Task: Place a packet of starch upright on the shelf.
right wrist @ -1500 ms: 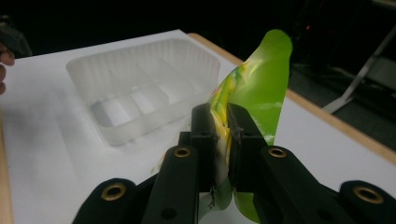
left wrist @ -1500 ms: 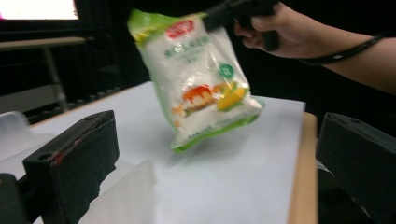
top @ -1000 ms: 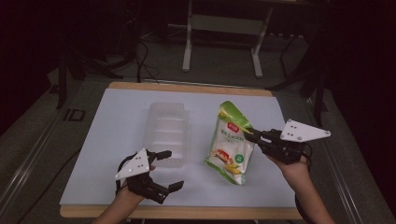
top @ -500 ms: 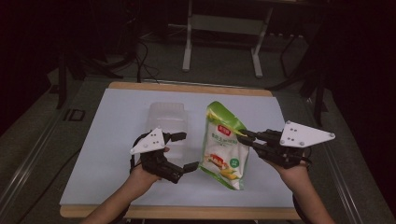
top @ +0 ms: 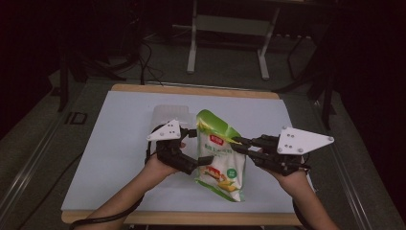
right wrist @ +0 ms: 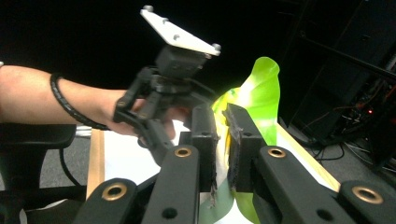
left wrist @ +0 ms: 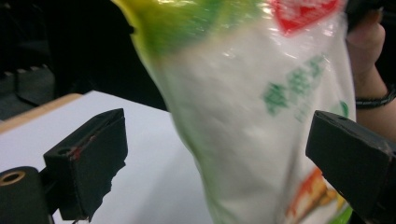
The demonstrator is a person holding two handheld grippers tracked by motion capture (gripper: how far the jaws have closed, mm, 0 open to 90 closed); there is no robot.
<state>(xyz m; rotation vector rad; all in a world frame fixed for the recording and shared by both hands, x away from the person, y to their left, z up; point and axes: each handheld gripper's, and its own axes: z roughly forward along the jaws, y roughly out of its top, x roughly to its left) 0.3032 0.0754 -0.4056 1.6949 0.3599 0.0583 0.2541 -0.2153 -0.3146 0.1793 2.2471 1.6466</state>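
A green and white snack bag (top: 219, 153) hangs upright above the white table (top: 115, 143), and my right gripper (top: 238, 144) is shut on its right edge near the top. In the right gripper view the two jaws pinch the bag's green edge (right wrist: 257, 88) at the gripper (right wrist: 223, 140). My left gripper (top: 202, 146) is open at the bag's left side, one jaw above and one below. In the left gripper view the bag (left wrist: 261, 116) stands between the wide-apart jaws of the gripper (left wrist: 219, 158), blurred and not clamped.
A clear plastic container (top: 165, 114) sits on the table just behind my left gripper. The table's wooden front edge (top: 191, 218) runs below both forearms. A metal stand (top: 227, 43) and cables lie on the dark floor beyond the table.
My left gripper has moved right and forward from the front of the table until its open jaws bracket the bag. My right gripper has carried the bag leftward and raised it upright.
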